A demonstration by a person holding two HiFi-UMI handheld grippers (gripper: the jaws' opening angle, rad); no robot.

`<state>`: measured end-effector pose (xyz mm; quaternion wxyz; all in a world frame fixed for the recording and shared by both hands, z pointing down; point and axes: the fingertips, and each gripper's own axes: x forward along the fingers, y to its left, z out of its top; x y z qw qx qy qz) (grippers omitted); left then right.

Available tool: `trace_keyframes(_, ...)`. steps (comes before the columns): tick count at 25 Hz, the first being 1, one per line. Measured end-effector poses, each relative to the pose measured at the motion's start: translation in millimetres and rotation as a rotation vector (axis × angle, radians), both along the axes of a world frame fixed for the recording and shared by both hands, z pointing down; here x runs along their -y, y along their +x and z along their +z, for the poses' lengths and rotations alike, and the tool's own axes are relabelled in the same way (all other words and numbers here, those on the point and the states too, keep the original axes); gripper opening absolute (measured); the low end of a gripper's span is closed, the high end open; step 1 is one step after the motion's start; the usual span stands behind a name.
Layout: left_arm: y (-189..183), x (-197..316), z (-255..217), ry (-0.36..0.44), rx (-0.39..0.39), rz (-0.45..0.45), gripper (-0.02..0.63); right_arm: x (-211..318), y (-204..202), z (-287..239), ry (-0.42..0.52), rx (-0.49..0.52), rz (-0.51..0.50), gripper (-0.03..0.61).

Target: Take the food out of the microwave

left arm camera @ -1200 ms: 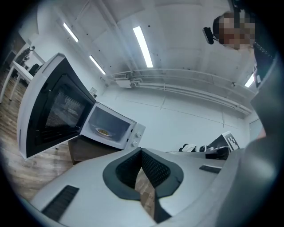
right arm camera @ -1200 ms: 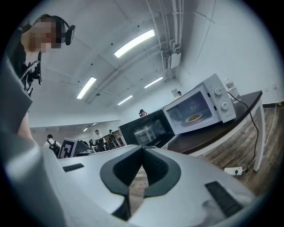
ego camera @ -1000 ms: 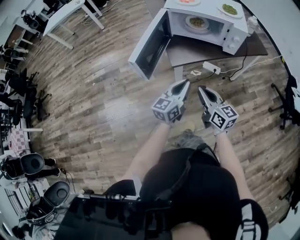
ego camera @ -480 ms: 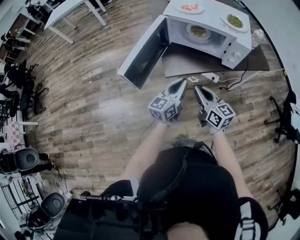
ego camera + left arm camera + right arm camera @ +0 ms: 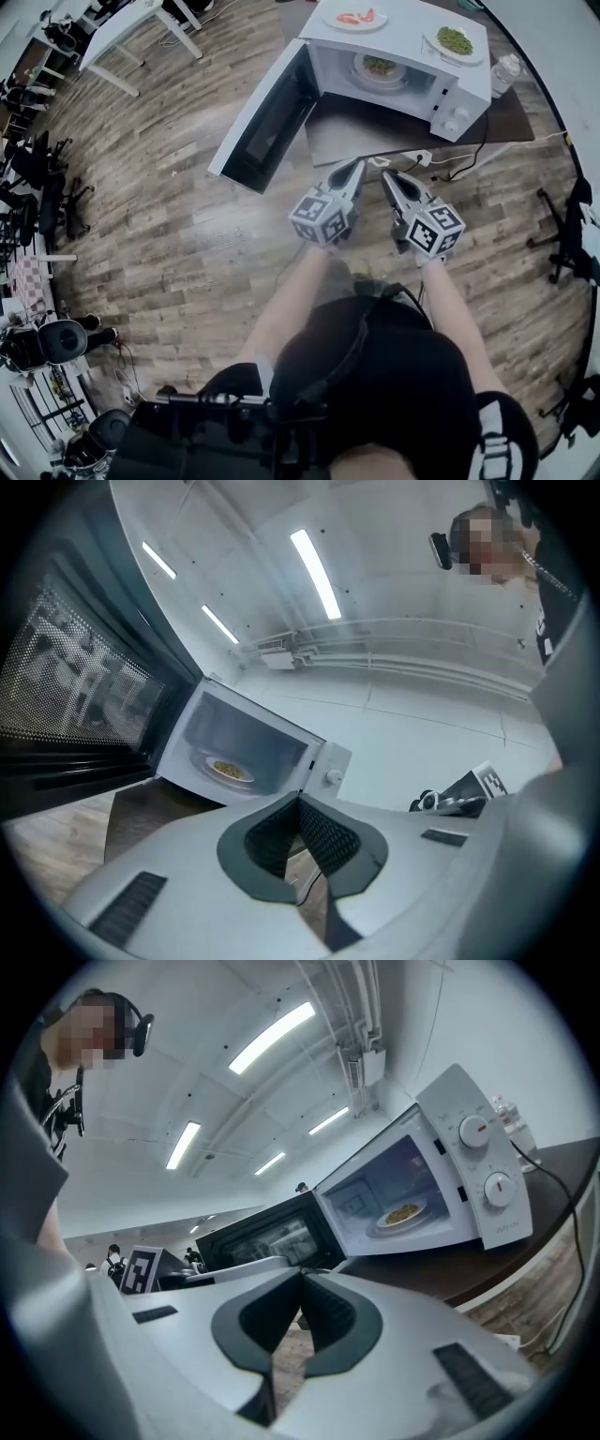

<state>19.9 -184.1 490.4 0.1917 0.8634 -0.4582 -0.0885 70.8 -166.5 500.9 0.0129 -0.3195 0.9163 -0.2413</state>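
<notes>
The left gripper [image 5: 359, 165] and right gripper [image 5: 387, 177] are holding their fingers together on nothing, hovering just short of the worktop [image 5: 356, 136] edge. The plate of food [image 5: 380, 66] is sitting inside the microwave [image 5: 403, 26], door [image 5: 267, 122] swung wide.

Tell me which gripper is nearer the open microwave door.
Left. The left gripper hangs right of the microwave door, not touching it; the right gripper lies farther right, on the left gripper's far side.

Wood-plank floor [image 5: 178, 225], smooth white microwave [image 5: 403, 30]
</notes>
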Motion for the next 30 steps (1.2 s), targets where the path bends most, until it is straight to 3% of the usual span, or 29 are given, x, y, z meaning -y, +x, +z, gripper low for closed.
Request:
trace_keyframes(18, 5, 48, 8, -0.014, 0.022, 0.037, 0.008, 51, 12, 14, -0.011, -0.049, 0.078, 0.014)
trace_keyframes(20, 4, 59, 8, -0.012, 0.025, 0.045, 0.008, 63, 10, 16, -0.010, -0.062, 0.089, 0.060)
trace_keyframes(30, -13, 105, 12, -0.021, 0.034, 0.076, 0.008, 119, -9, 13, 0.017, -0.104, 0.163, 0.060)
